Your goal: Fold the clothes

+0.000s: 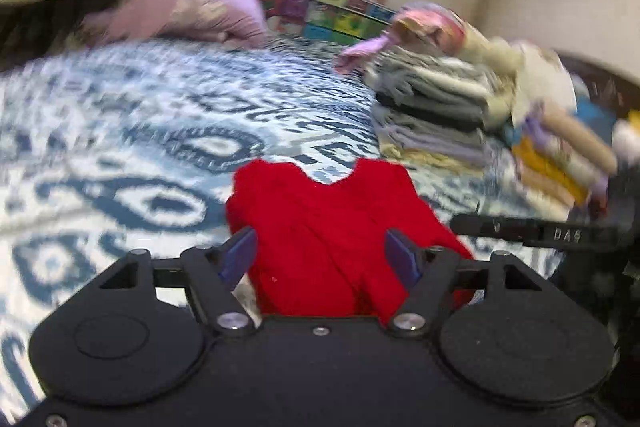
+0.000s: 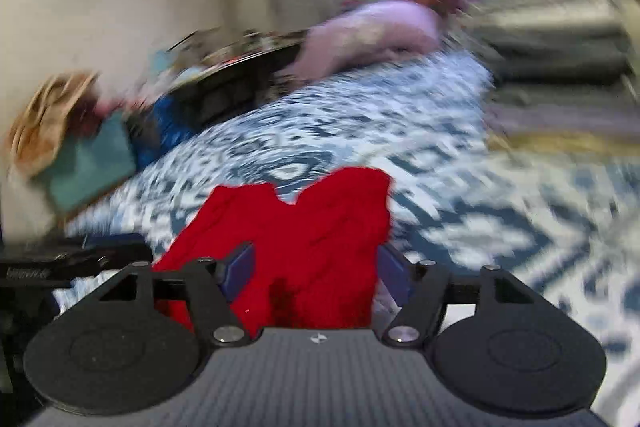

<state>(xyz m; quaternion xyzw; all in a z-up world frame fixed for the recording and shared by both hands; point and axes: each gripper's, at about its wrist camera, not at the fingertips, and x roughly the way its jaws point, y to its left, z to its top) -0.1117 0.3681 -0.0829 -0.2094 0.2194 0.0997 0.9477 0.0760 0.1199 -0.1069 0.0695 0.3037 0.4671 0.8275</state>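
Both grippers, left (image 1: 322,251) and right (image 2: 316,265), stand wide with the red garment (image 1: 332,227) bunched between their fingers at lower centre; grip unclear.

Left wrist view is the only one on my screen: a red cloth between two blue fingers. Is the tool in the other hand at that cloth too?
Observer: Yes. In the right wrist view the same red cloth lies between the jaws of the right gripper, which stand apart.
Operator: Anything beside the bedding that I miss?
Observer: Past the edge of the patterned cover, at the picture's left, lies a flat teal thing, too blurred to name.
Operator: Anything near it?
Observer: A crumpled tan cloth sits at its far end.
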